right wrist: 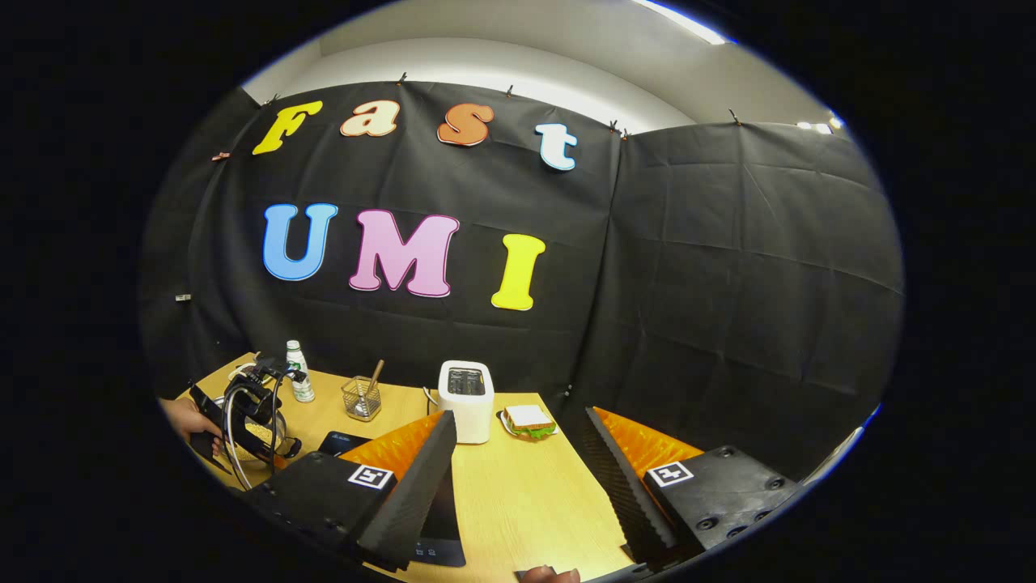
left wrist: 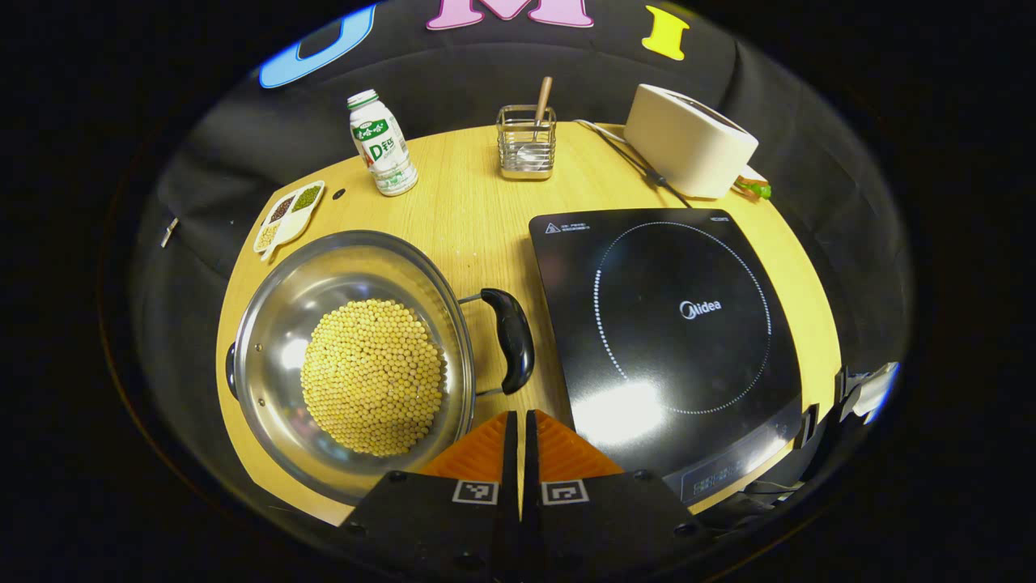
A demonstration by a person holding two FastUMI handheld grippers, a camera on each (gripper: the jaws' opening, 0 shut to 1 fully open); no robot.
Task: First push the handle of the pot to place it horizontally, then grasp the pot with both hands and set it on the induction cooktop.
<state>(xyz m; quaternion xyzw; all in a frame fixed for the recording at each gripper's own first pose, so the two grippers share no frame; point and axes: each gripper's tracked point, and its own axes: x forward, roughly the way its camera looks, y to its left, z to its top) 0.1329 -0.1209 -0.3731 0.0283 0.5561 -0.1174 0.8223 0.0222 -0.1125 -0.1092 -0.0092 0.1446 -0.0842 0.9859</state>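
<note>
Jaws of the left gripper (left wrist: 518,421) are pressed together into a blunt pushing tip just below the black curved handle (left wrist: 515,340) of the steel pot of yellow beans (left wrist: 356,356), which sits on the wooden table (left wrist: 477,210) beside the black induction cooktop (left wrist: 672,324). Jaws of the right gripper (right wrist: 518,441) stand spread, held well clear.

From my left gripper view, the pot (left wrist: 352,356) sits on the table (left wrist: 477,219) left of the induction cooktop (left wrist: 672,340), its handle (left wrist: 511,340) between them. Behind: bottle (left wrist: 382,144), utensil holder (left wrist: 527,142), toaster (left wrist: 688,139). A divided dish (left wrist: 289,214) lies left of the bottle.
</note>
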